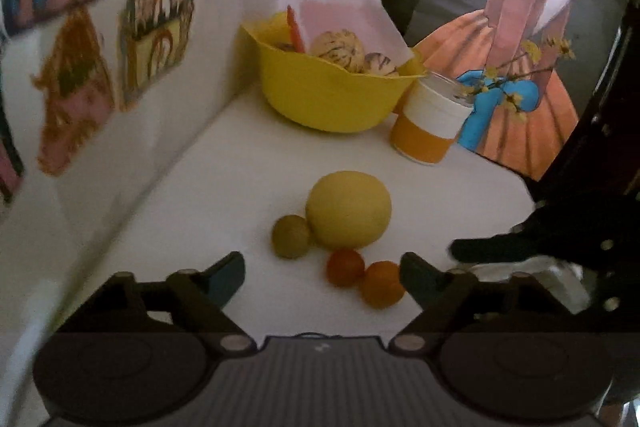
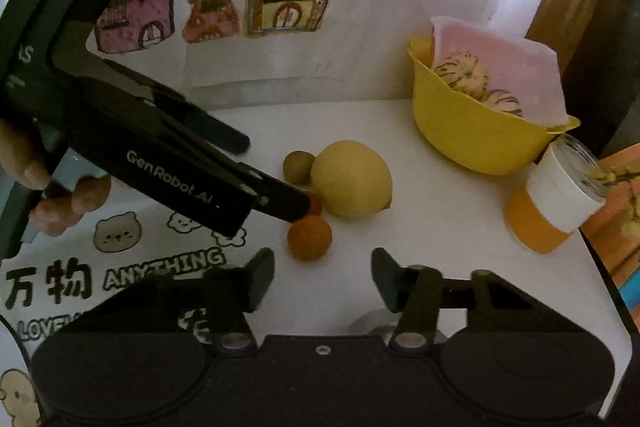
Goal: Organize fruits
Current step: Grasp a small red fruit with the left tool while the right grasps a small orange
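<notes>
So the loose fruit was all bunched up mid-table: a big yellow melon-looking fruit (image 1: pixel 348 209), a little brownish-green kiwi (image 1: pixel 291 236) touching its left side, and two small oranges, a redder one (image 1: pixel 345 267) and a paler one (image 1: pixel 383 283) sitting just beside each other in front of it. Behind them, back against the wall with the kids' house drawings, was the yellow bowl (image 1: pixel 332 99), which already had a couple of striped melons (image 1: pixel 338 49) in it plus a pink foam tray (image 1: pixel 352 17) leaning inside, so my guess is that's where everything was meant to end up. An orange-and-white jar (image 1: pixel 430 125) stood just right of the bowl. The left gripper (image 1: pixel 322 277) had its jaws spread wide with nothing between them, angled down toward the oranges; from the right wrist view one of its fingers sat right over the redder orange, half hiding it, which looked like lining up for a pick. The right gripper (image 2: pixel 322 281) was also gaping and empty, hanging back near the table edge with the paler orange just ahead of its left finger. You could see a hand (image 2: pixel 44 183) wrapped round the left tool's handle. Seemed sensible to start with the small oranges, since they're nearest and fit the jaws, whereas the big yellow one looked too wide for an easy pinch. Nothing from the pile was lifted yet.
</notes>
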